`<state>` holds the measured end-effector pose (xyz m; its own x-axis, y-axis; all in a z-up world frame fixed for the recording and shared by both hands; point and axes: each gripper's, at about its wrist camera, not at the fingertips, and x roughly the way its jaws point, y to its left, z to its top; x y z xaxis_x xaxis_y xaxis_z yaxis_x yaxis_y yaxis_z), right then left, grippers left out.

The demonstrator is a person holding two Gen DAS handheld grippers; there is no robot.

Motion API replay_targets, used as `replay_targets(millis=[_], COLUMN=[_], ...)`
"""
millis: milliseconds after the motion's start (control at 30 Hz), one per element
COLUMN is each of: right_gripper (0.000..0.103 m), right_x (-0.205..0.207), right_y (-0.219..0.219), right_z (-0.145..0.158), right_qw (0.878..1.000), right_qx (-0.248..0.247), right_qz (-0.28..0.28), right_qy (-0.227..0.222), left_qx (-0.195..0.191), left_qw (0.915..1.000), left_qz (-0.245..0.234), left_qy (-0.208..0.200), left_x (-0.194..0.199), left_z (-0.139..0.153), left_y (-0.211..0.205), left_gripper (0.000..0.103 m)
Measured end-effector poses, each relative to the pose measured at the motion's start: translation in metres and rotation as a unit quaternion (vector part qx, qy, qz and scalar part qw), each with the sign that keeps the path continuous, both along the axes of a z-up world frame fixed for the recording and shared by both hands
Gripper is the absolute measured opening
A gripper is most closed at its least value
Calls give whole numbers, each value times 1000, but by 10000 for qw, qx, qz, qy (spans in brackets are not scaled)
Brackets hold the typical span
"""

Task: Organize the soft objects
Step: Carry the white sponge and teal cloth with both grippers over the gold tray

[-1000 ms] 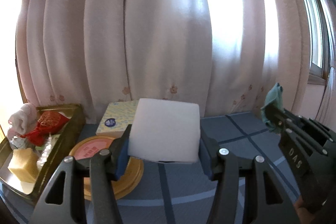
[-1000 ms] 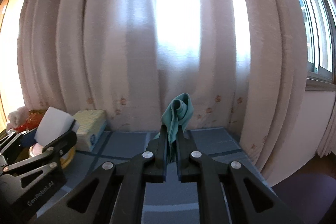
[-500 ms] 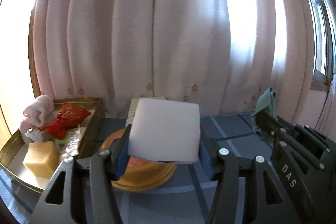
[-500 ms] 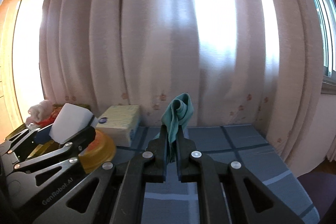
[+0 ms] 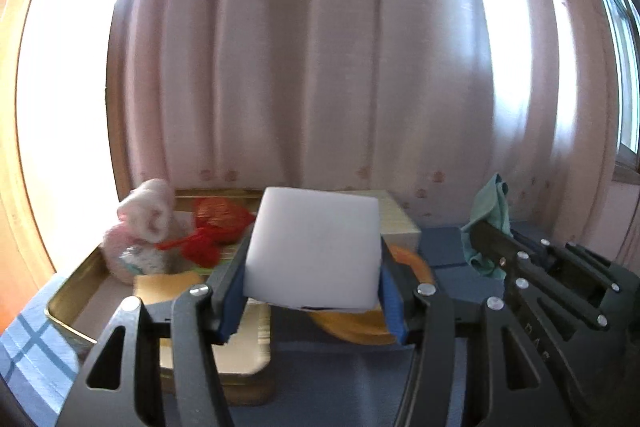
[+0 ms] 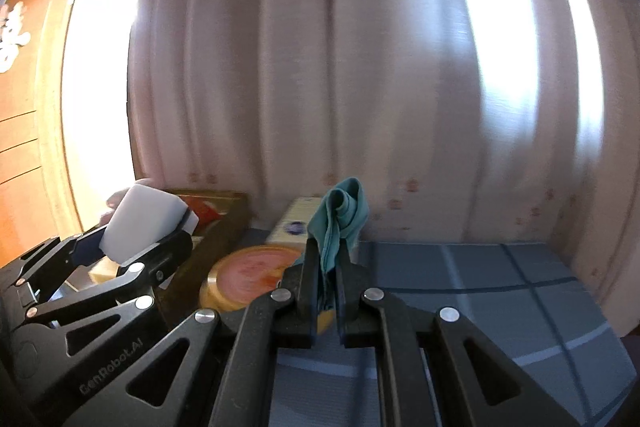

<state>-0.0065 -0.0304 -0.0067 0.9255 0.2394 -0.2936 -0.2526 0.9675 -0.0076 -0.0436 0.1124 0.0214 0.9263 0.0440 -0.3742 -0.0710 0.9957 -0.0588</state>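
While the left gripper (image 5: 312, 291) clamps the white sponge (image 5: 314, 247) flat, the right gripper (image 6: 329, 291) pinches the teal cloth (image 6: 340, 219) upright.

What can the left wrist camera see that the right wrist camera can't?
Only the left wrist view shows what lies inside the gold tray: a rolled pink towel, a red pouch and a yellow sponge.

Only the right wrist view shows the whole round orange lid and the wooden wall panel at far left.

Both show the left gripper holding the white foam block, the right gripper shut on the teal cloth, the tissue box, the blue tablecloth and the pink curtain.
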Motion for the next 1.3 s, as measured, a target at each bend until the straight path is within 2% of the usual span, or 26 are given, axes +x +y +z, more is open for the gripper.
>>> replay_targets(millis=[233,467,767,867,967,1167,1300], right_gripper=[8,8,8,8,8,8,8], right_x=[4,14,29,40,46,66,74], right_y=[52,93,146,154,158,165,167], right_z=[-1,-1,-2,-4,-5,-11,-13], right_qw=[9992,9984,9972,9970,9966,9938,9920], right_qx=[-69,-193,-516,-588,-607,-640,-613], right_qz=[390,536,543,505,492,565,698], right_qy=[40,4,-41,90,249,707,859], left_qx=[101,113,328,457,376,455,458], left_qw=[9996,9976,9939,9928,9931,9920,9914], left_qz=[270,677,1038,1075,1047,1047,1026], left_qy=[-30,-115,156,269,367,536,677], left_x=[-7,-7,10,18,24,31,34], left_z=[2,7,-4,-8,-10,-13,-16], left_y=[42,87,131,137,143,143,145], left_gripper=[56,56,56,56,56,56,56])
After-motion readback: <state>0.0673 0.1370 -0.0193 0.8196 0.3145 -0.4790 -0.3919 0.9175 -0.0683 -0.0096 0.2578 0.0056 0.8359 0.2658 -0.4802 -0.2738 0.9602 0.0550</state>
